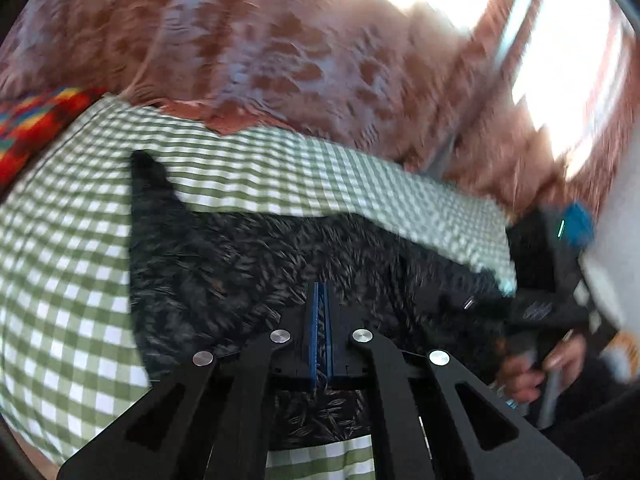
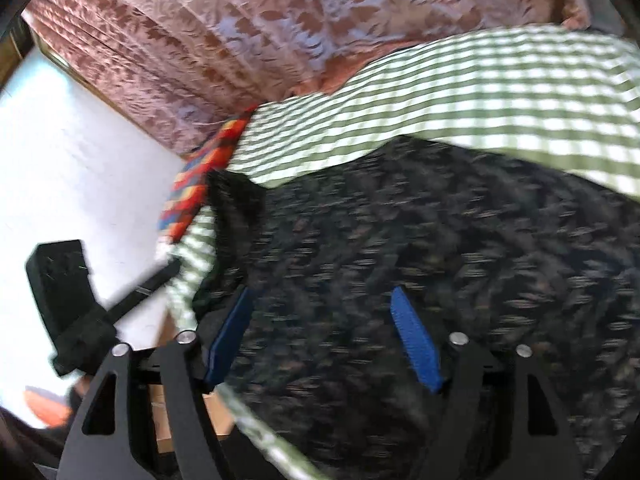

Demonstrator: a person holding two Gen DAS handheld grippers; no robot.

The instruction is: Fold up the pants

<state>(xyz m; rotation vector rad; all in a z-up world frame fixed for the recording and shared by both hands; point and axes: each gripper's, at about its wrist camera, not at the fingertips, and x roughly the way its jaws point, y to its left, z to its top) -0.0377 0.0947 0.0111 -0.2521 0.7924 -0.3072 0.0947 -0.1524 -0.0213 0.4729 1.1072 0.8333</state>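
Half done at most, I judge: the pants (image 1: 248, 264) lie ahead of the left gripper's (image 1: 320, 300) closed, seemingly empty jaws; the right gripper's (image 2: 324, 312) open jaws straddle them, ungripped.

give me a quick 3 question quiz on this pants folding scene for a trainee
1. True or false: the left gripper has its blue pads pressed together.
2. Multiple choice: the dark patterned pants lie on a cloth that is A) plain white, B) green and white checked, C) blue striped.
3. Short answer: how do the jaws of the right gripper stand, and what lies under them?

Key
1. True. The pads meet; whether any cloth is caught between them cannot be told.
2. B, the checked cloth.
3. Open, with the pads well apart and not pressing on anything; the pants spread beneath them.
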